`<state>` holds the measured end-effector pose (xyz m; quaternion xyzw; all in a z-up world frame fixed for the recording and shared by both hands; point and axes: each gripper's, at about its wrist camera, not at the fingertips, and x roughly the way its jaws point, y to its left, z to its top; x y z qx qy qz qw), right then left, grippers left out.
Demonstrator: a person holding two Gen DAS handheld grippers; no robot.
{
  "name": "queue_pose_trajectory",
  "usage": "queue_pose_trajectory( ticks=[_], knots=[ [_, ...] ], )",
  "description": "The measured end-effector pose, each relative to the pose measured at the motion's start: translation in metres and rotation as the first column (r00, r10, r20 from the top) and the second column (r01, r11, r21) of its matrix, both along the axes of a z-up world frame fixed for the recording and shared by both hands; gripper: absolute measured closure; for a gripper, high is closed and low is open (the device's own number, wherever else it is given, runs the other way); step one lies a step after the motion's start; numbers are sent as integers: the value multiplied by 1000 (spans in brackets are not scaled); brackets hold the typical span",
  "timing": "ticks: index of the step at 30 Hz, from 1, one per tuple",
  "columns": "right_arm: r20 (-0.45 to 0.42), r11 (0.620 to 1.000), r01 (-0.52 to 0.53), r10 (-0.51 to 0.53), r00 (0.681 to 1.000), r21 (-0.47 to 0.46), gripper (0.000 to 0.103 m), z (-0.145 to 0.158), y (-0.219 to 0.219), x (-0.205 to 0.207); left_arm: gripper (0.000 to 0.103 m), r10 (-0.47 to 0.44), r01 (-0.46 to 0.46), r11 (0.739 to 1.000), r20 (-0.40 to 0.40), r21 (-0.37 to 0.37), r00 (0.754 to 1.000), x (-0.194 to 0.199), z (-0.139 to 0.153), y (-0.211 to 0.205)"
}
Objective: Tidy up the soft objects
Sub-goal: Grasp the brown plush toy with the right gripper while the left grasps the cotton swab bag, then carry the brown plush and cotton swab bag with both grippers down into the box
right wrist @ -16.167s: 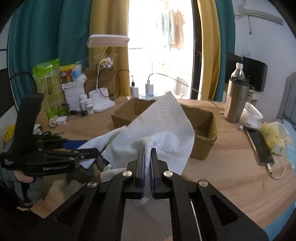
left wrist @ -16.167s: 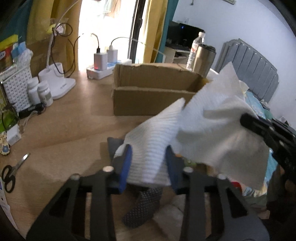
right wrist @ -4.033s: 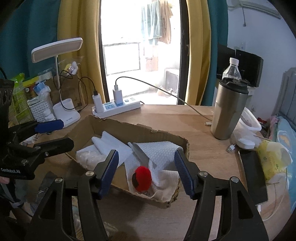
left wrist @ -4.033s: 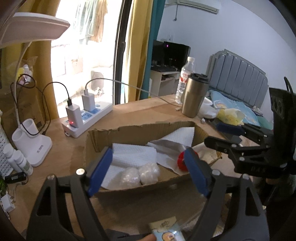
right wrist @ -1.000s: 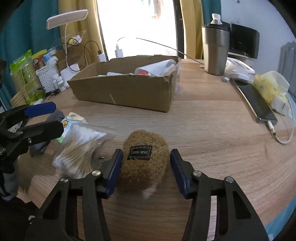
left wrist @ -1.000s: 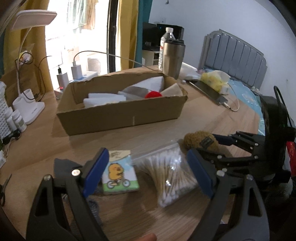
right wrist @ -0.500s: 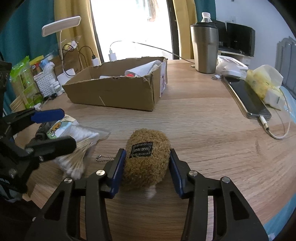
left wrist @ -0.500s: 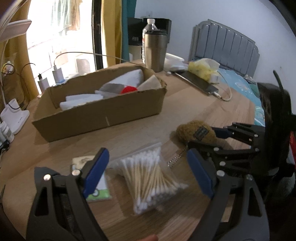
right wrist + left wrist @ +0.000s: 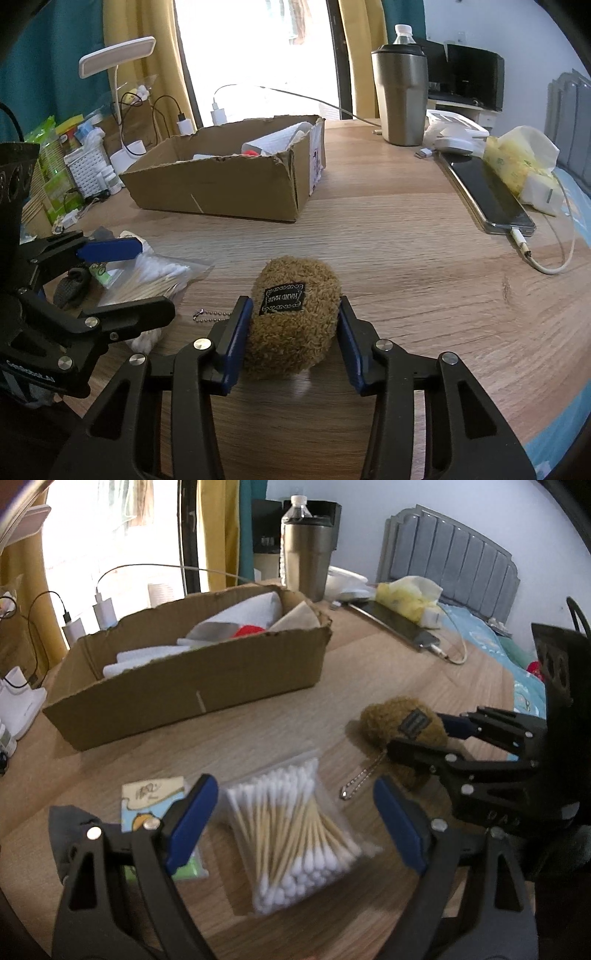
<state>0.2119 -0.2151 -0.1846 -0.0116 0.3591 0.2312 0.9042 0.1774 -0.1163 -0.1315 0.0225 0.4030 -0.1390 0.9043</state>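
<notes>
1. The right gripper point(image 9: 293, 325) sat low in the centre of its own view with the brown plush toy point(image 9: 293, 317) between its blue pads. Both pads lay against the toy's fuzzy sides — clamped on it, though the toy still rested on the wooden table point(image 9: 424, 280).

2. The left gripper point(image 9: 291, 819) stood with its jaws wide at the bottom of its view, the bag of cotton swabs point(image 9: 291, 823) lying on the table between them, untouched by either pad.

3. The cardboard box point(image 9: 229, 181) waited in the upper left-centre of the right wrist view, well apart from the toy, with white cloths and a red thing already inside.

4. Judged from this, the step in hand was gripping the toy for a lift toward the box. A firm squeeze seemed wise, since plush compresses and may slip.

5. The ball chain point(image 9: 212, 314) trailed left from the toy toward the swab bag — lifting straight up first would likely keep it from dragging the bag.

6. The tissue pack point(image 9: 155, 801) lay just left of the swabs, partly under the left jaw.
</notes>
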Motion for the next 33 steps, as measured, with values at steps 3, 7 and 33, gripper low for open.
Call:
queue_pose_trajectory(
  ticks=[3,7,33],
  knots=[
    [1,1000,1,-1,1000,-3,56,1,1,0,25,-12,12,1000,-4,3,1000,-1,-2,0],
    [2,1000,6,-6,1000,-8,56,1,1,-1,36,-22,23,1000,-19,19,1000,-1,-5,-1],
    [56,998,-4,8,998,-59,56,28,22,-9,61,-54,55,998,42,-44,998,-21,18,20]
  ],
)
